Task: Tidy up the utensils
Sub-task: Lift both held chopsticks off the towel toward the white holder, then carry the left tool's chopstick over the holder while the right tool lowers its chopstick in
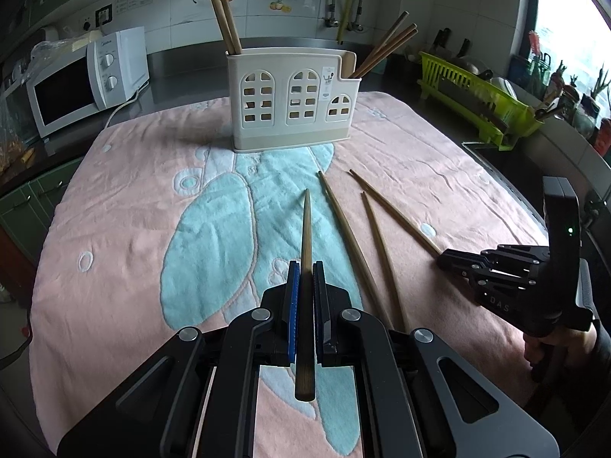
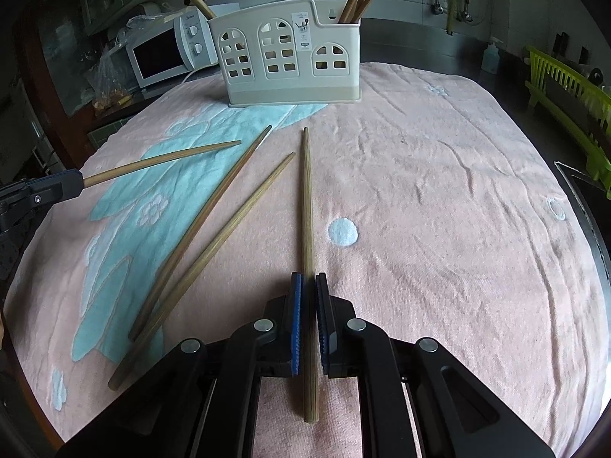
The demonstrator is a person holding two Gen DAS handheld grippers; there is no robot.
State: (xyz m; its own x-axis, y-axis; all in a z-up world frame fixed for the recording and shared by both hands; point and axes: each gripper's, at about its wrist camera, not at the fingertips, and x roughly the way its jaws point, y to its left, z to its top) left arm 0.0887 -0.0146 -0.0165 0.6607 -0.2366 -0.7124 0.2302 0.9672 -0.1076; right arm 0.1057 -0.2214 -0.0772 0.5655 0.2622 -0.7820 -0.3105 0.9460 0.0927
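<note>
A cream utensil holder [image 1: 292,99] stands at the far side of the pink towel [image 1: 126,206], with chopsticks upright in its left end [image 1: 227,19] and its right end [image 1: 385,49]. My left gripper [image 1: 305,271] is shut on a wooden chopstick [image 1: 305,229] that points toward the holder. Two loose chopsticks [image 1: 347,236] [image 1: 382,255] lie on the towel just to its right. In the right wrist view, my right gripper [image 2: 308,278] is shut on another chopstick [image 2: 307,198] lying low along the towel. The left gripper [image 2: 72,181] shows at that view's left edge.
A white microwave [image 1: 88,80] sits at the back left beside plastic bags. A green dish rack [image 1: 477,103] stands on the counter at the right, and a soap bottle [image 2: 490,55] is behind it. The towel's right side [image 2: 439,191] is bare.
</note>
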